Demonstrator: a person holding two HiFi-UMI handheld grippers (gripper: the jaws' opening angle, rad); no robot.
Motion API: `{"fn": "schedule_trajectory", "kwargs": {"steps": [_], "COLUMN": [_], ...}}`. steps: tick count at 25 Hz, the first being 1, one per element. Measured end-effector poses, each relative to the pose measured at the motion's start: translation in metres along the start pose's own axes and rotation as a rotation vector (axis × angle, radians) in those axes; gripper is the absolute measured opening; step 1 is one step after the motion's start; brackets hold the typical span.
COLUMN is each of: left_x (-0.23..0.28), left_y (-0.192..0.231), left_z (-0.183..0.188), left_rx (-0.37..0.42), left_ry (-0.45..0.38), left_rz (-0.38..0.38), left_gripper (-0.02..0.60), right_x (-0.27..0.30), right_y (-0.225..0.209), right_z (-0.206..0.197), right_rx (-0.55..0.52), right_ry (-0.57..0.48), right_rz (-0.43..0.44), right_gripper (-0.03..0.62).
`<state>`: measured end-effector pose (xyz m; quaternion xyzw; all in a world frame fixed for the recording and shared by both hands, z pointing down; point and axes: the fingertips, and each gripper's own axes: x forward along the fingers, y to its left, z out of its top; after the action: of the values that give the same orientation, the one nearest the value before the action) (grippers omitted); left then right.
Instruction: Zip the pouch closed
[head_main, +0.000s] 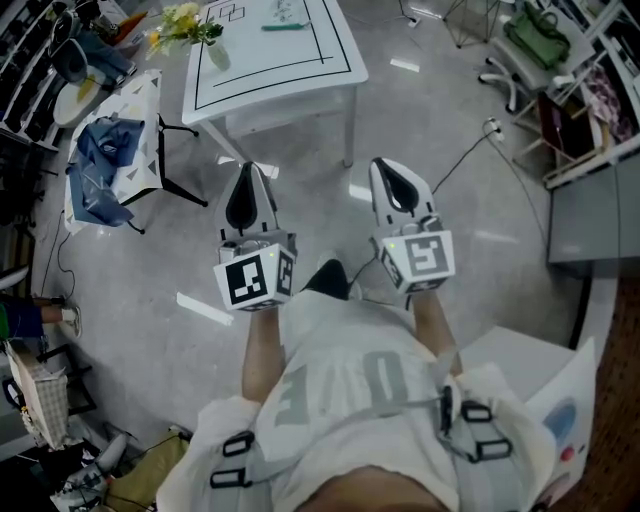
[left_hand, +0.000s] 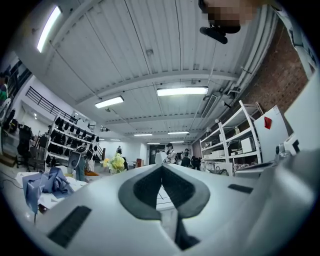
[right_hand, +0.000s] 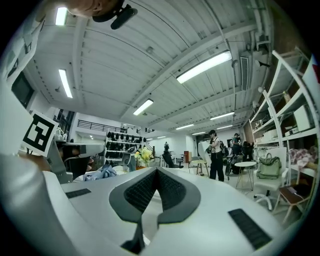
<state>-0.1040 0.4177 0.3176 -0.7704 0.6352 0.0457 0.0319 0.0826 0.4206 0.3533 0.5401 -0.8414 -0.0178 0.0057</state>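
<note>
No pouch shows plainly in any view. A thin teal object (head_main: 284, 27) lies on the white table (head_main: 330, 78) ahead; what it is I cannot tell. My left gripper (head_main: 248, 172) is held out level over the floor, short of the table, jaws shut with nothing between them. My right gripper (head_main: 386, 166) hangs beside it at the same height, also shut and empty. In the left gripper view the left gripper (left_hand: 161, 165) has its dark pads meeting in a closed seam, and in the right gripper view so does the right gripper (right_hand: 156, 170).
A blue cloth (head_main: 104, 165) lies on a small side table at the left, next to a black chair (head_main: 172, 160). Yellow flowers (head_main: 181, 24) stand at the white table's far left corner. A green bag (head_main: 536, 36) and shelving are at the right. A person (right_hand: 216, 152) stands far off.
</note>
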Motion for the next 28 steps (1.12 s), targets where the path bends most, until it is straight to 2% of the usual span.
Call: {"fn": "schedule_trajectory", "kwargs": {"steps": [5, 9, 13, 18, 25, 28], "left_x": [0.011, 0.027, 0.041, 0.066, 0.121, 0.157], "left_y": [0.001, 0.005, 0.010, 0.013, 0.036, 0.054], "left_z": [0.007, 0.012, 0.017, 0.020, 0.012, 0.003], "left_rx": [0.013, -0.018, -0.008, -0.011, -0.004, -0.028], "left_ry": [-0.029, -0.073, -0.080, -0.094, -0.120, -0.118], "left_rz": [0.006, 0.004, 0.005, 0.005, 0.001, 0.016], "left_gripper": [0.008, 0.008, 0.008, 0.008, 0.008, 0.008], "right_x": [0.000, 0.009, 0.022, 0.044, 0.096, 0.131], "right_y": [-0.005, -0.016, -0.021, -0.031, -0.053, -0.068], "right_z": [0.000, -0.001, -0.001, 0.002, -0.002, -0.008], "right_rx": [0.001, 0.003, 0.034, 0.001, 0.012, 0.006], "right_ry": [-0.006, -0.030, -0.025, -0.025, -0.038, -0.025], "right_rz": [0.006, 0.002, -0.006, 0.005, 0.007, -0.003], "right_gripper": [0.006, 0.006, 0.006, 0.006, 0.006, 0.006]}}
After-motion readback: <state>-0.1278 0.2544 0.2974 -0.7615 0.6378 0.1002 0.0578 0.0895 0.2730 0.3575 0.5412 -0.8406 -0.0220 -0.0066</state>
